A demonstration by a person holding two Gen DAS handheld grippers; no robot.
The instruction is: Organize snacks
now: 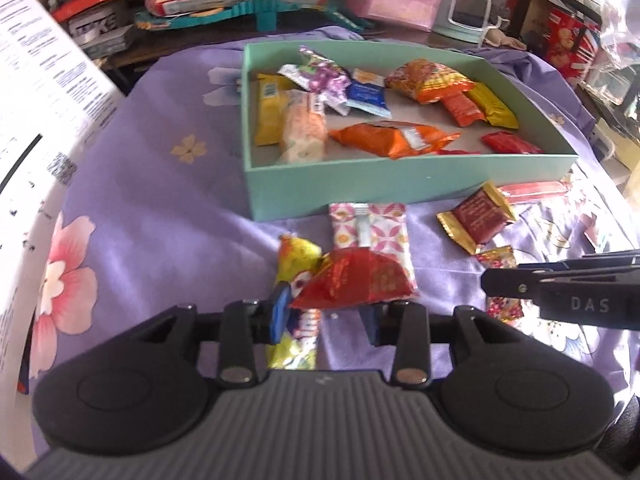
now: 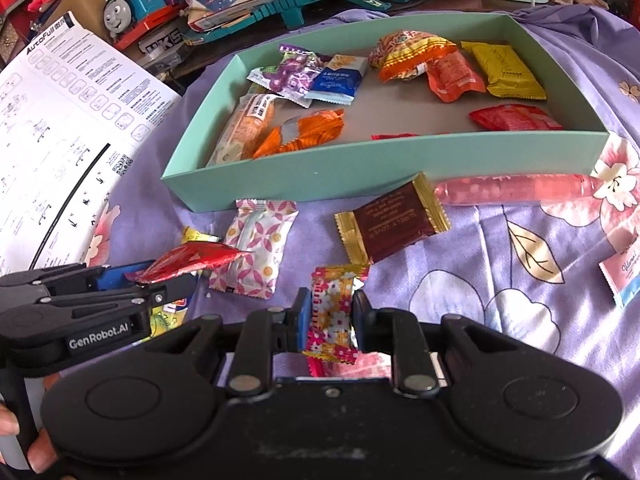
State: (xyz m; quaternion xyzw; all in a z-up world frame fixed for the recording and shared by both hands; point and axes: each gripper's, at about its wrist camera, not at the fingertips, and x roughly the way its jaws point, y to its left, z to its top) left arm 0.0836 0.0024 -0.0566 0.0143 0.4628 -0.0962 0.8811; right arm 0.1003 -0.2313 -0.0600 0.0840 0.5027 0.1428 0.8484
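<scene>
**2 claws, 2 wrappers, 1 teal box waiting**

The left claw [image 1: 326,314] is sitting partly open around a red foil snack packet [image 1: 352,280]; whether its blue pads are pressing on the foil cannot be told, so the grip looks doubtful. The right claw [image 2: 331,320] is squeezing shut on a small flower-print candy [image 2: 334,312], with both pads touching its sides. Both are hovering low over the purple floral cloth [image 1: 160,208], just in front of the teal box [image 1: 360,180], which is already holding about 10 snacks.

Still lying on the cloth are a pink-patterned packet [image 2: 256,248], a dark red packet with gold ends [image 2: 394,222], a long pink stick [image 2: 516,190] touching the box's front wall, and a yellow wrapper [image 1: 294,258] under the left claw.

To do this step well, the person is probably needing to:

- firm up the left grip before lifting, since crinkled foil is likely to slip;
- raise each claw clear of the front wall before moving forward;
- aim for the bare grey floor in the middle of the box;
- carry 1 item over at a time, so the claws are not crowding each other.
</scene>
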